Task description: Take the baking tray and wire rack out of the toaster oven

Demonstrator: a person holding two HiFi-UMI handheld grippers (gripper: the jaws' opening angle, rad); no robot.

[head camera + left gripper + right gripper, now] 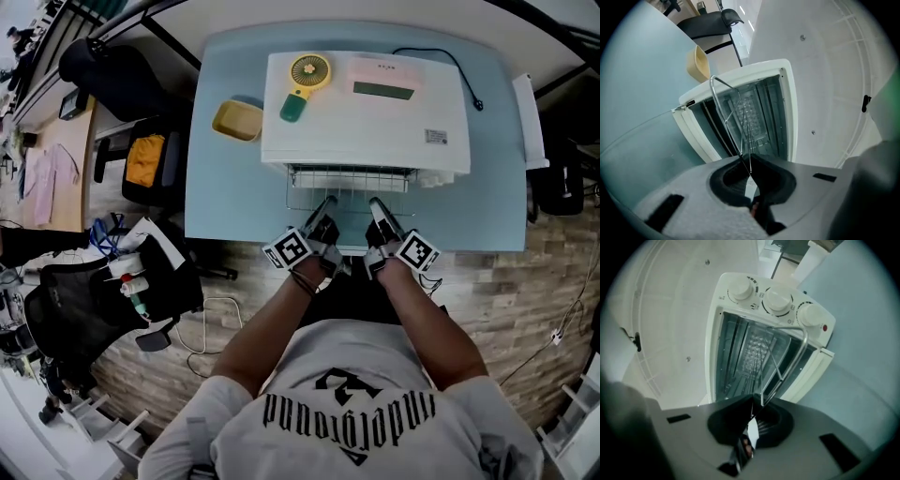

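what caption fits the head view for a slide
Left gripper and right gripper grip the wire rack at the white toaster oven

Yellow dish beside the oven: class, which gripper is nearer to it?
Left. The left gripper holds the wire rack diagonally off the yellow dish; the right gripper grips the rack farther along.

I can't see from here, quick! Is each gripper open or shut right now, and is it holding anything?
Left gripper: closed, holding the wire rack.
Right gripper: closed, holding the same wire rack.
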